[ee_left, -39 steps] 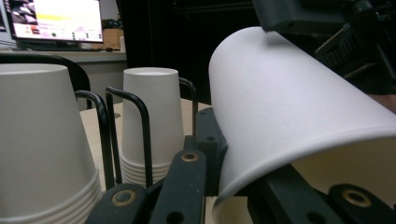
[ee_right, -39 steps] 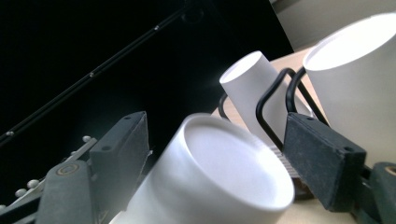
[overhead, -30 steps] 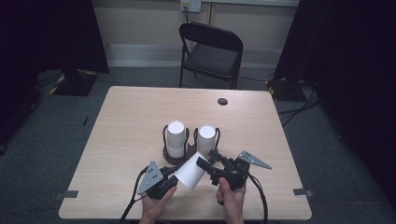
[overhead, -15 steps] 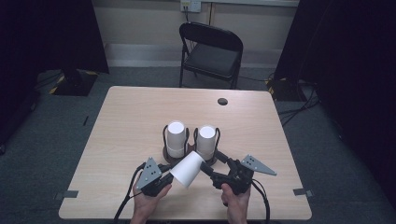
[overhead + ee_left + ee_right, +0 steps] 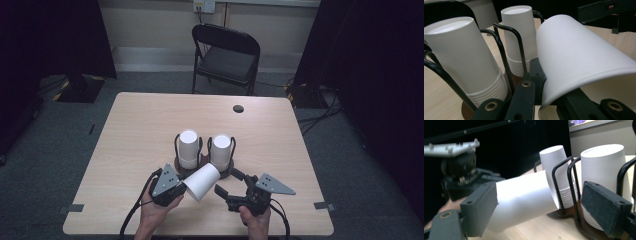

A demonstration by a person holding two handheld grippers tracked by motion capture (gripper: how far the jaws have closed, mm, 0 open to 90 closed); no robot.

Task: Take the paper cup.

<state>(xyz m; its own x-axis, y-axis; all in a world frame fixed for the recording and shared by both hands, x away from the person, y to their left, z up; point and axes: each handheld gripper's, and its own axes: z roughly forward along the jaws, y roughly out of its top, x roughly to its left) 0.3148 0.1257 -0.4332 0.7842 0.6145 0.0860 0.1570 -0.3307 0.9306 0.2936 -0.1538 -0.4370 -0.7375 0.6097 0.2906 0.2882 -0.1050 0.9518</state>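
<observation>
One paper cup (image 5: pixel 202 181), light, thin-walled, easily crushed, is lying tilted near the cup rack (image 5: pixel 204 167), its rim being pinched by the left gripper (image 5: pixel 176 190); right gripper (image 5: pixel 231 186) is gaping empty alongside.

Looks like a lab or recording room: black curtains (image 5: pixel 45 40) on both sides, bare wooden table (image 5: pixel 140 130), folding chair (image 5: pixel 227 55), carpet, loose cables (image 5: pixel 320 112), wall socket (image 5: pixel 204 6).
</observation>
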